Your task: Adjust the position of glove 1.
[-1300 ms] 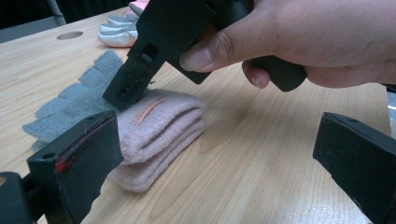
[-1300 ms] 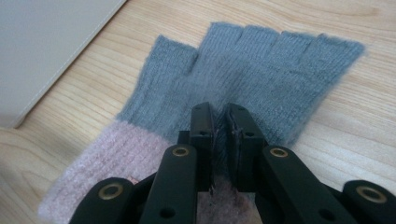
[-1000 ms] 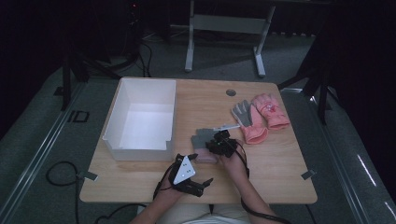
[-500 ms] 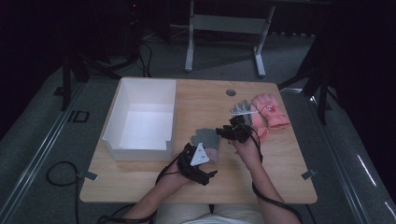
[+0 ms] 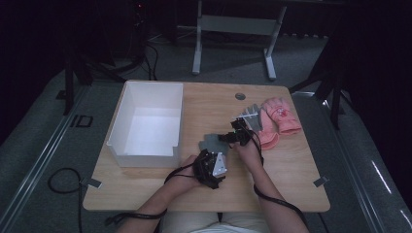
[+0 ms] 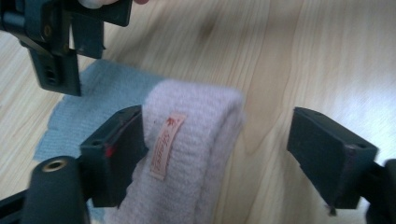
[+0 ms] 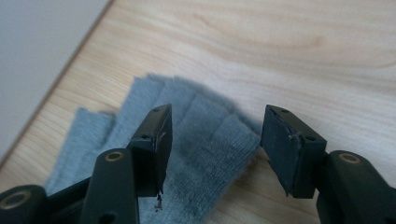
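Nearest the person, the left gripper [image 5: 212, 169] sits low over the front part of the wooden table [image 5: 145, 187], held in the left hand [image 5: 187, 171]. In the left gripper view its jaws stand apart and have just been closing; the folded cuff of a grey knit glove [image 6: 187, 158], bearing a small sewn label [image 6: 166, 145], lies between them, against the left pad while the right pad stands clear of it, so no grip is made. The glove's flat finger part spreads on the table beyond the cuff. Just beyond, the right gripper [image 5: 236, 137] hangs over the far part of the same glove, held in the right hand [image 5: 248, 148]. In the right gripper view [image 7: 215, 140] its jaws are parted and have just been opening; the glove's fingers [image 7: 196, 135] lie flat on the wood beneath and between the pads, touched by neither as far as can be seen. In the high view the glove [image 5: 210, 143] lies near the middle of the table, just right of a white open box [image 5: 145, 121]. Farther back and to the right lie another grey glove [image 5: 252, 116] and, beside it, a pair of pink gloves [image 5: 279, 116]. Behind the table stands a grey metal frame [image 5: 233, 29] on a dark floor.
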